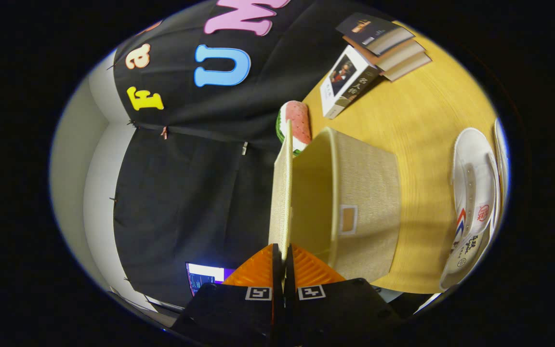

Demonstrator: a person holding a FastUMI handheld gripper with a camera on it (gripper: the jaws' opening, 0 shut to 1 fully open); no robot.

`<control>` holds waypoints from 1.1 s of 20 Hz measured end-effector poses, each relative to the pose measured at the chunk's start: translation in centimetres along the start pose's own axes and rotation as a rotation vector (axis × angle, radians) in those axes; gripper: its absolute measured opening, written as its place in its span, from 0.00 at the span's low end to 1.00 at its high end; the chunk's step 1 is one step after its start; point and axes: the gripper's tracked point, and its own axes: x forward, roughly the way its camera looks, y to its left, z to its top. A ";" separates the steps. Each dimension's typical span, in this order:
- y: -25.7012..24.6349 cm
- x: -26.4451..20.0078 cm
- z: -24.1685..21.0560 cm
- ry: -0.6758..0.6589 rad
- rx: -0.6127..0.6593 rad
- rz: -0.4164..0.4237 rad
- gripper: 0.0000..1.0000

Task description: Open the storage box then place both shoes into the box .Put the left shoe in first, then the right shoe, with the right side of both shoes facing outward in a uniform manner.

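gripper [283, 258] fingers pressed together on the edge of the storage box lid [281, 193] — lid pinched between them, lifted clear of the box mouth. view is rolled sideways. storage box [364, 202], woven beige, stands open on the yellow table [427, 96], interior visible. white shoe [472, 193] lies on the table beyond the box, apart from it. watermelon-slice toy [296, 124] just behind the box; stacked books [383, 43] farther back.

Recording booth: black cloth wall [186, 168], wooden table [422, 144], books [383, 43].
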 end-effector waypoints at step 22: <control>15.0 14.8 -5.6 0.125 -0.320 0.031 0.68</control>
